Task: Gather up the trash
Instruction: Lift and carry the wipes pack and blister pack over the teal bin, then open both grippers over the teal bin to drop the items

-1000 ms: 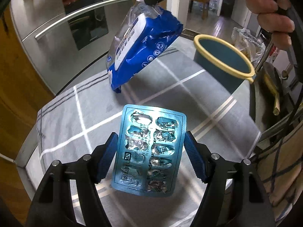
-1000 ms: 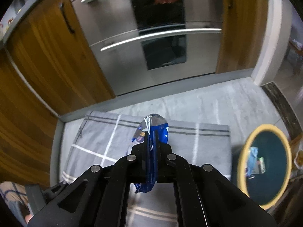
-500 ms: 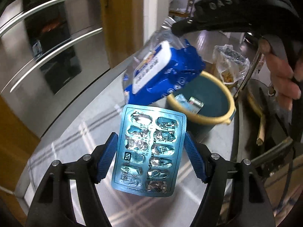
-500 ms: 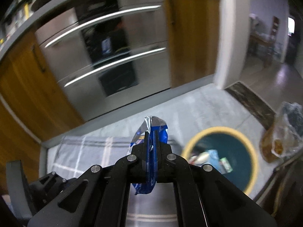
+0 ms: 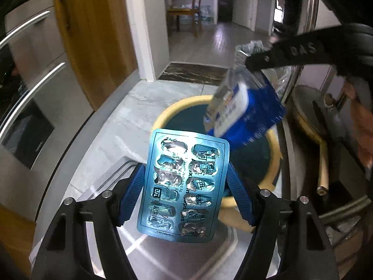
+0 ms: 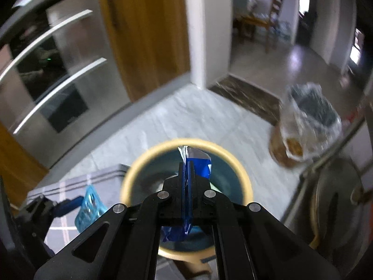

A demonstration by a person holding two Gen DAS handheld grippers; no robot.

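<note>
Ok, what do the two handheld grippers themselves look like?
Both match: the left gripper and right gripper have black angular linkage arms with silver pivot screws and blue ribbed finger pads. Pale raised lettering marks the right one's black body.

A home kitchen: a stainless built-in oven with long bar handles fills the left of the frame beside wooden cabinet doors. At upper right a doorway shows a wooden chair and table.
</note>
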